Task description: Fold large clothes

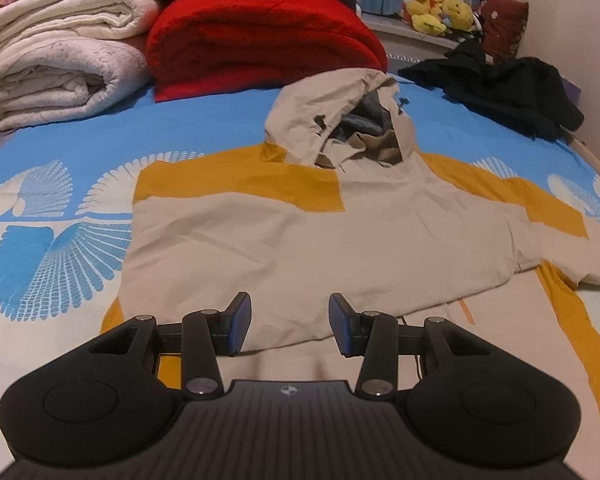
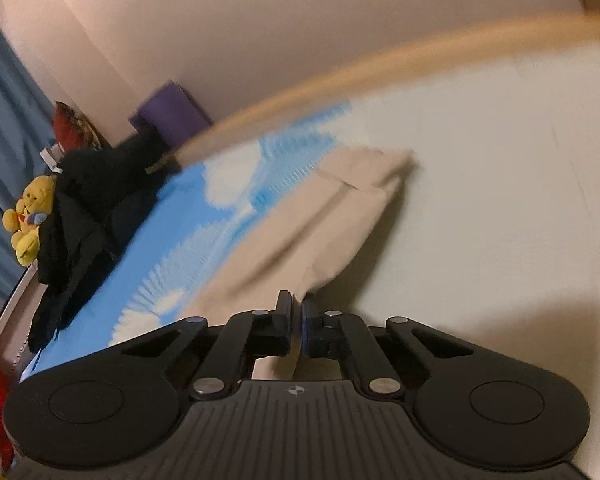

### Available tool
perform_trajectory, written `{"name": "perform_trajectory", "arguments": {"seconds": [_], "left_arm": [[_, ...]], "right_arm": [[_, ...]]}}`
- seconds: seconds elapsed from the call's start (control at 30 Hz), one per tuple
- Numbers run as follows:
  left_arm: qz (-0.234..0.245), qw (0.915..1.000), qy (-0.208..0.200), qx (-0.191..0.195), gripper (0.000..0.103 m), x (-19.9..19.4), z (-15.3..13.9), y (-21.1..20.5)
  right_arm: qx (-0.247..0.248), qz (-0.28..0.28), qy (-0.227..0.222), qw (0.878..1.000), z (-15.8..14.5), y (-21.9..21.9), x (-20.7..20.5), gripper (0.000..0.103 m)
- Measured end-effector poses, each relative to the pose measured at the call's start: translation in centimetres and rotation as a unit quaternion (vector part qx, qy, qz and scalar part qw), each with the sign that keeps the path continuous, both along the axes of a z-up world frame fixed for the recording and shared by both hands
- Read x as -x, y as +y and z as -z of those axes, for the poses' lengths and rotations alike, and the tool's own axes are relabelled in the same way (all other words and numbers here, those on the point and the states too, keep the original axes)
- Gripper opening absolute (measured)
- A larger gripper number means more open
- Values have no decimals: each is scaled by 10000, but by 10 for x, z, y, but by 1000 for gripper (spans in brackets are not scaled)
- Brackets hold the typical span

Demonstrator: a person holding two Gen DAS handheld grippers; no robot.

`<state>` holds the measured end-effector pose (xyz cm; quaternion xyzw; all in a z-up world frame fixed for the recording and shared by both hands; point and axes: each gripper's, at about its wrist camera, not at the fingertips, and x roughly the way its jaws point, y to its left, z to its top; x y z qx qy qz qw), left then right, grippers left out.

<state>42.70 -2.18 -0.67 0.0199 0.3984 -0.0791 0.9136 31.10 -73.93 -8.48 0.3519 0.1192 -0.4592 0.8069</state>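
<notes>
Left wrist view shows a hooded jacket [image 1: 300,232] of beige woven cloth with mustard-yellow bands across the chest and sleeves, spread flat and lightly creased on a bed [image 1: 60,208] covered in a blue sheet printed with white feathery fans. Its hood [image 1: 332,120] lies crumpled toward the far end, open, with a darker grey lining showing inside. One sleeve is folded in over the body on the left side, and the other reaches out to the right. The left gripper [image 1: 290,326] hangs above the near hem with its jaws parted about halfway, its blue pads clear of the cloth and holding nothing. Beyond the jacket sit a thick red fleece blanket [image 1: 260,44], folded, rolled cream towels [image 1: 60,60] with a nubby pile, a heap of black clothing [image 1: 512,88] and yellow plush toys [image 1: 440,12]. In the right wrist view, blurred and tilted, the right gripper [image 2: 297,320] has its jaws closed down on a thin fold of the beige sleeve [image 2: 320,220], which runs away from the pads across the sheet to a squared cuff, near the pale wooden bed rail [image 2: 340,80]
</notes>
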Motion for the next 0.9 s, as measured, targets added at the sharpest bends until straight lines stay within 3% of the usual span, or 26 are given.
{"name": "perform_trajectory", "arguments": {"seconds": [0.13, 0.17, 0.23, 0.33, 0.37, 0.47, 0.5, 0.53, 0.6, 0.7, 0.8, 0.9], "left_arm": [[-217, 9997, -42, 130, 47, -2, -10, 18], [-282, 9994, -60, 181, 47, -3, -14, 23], [-429, 9987, -100, 267, 47, -5, -21, 35], [-680, 9965, -160, 453, 47, -9, -33, 57], [-776, 9954, -186, 538, 47, -10, -37, 65], [-986, 9924, -191, 713, 47, -12, -46, 85], [-1034, 9915, -166, 776, 47, -13, -47, 91], [-1079, 9906, -142, 830, 47, -12, -47, 95], [-1122, 9893, -81, 932, 47, -11, -47, 101], [-1077, 9893, -7, 989, 47, -10, -43, 100], [-900, 9910, 75, 985, 47, -11, -36, 91], [-670, 9924, 206, 1012, 47, -12, -23, 75]], "right_arm": [[1140, -634, 108, 9914, -77, 68, -41, 3], [1459, -960, 82, 9846, -97, 96, -52, 3], [2037, -1925, -15, 9599, -132, 170, -70, 3], [2247, -3612, -276, 9046, -158, 282, -80, 3], [2114, -4289, -319, 8777, -160, 317, -82, 4], [1165, -6001, -266, 7909, -149, 407, -83, 5], [873, -6323, -131, 7697, -143, 427, -82, 5], [616, -6477, 39, 7594, -138, 445, -78, 9], [329, -6475, 360, 7605, -134, 464, -68, 17], [53, -6200, 337, 7838, -141, 463, -49, 24], [332, -5784, 251, 8147, -149, 456, -28, 38], [401, -5480, 204, 8353, -133, 441, -19, 39]]}}
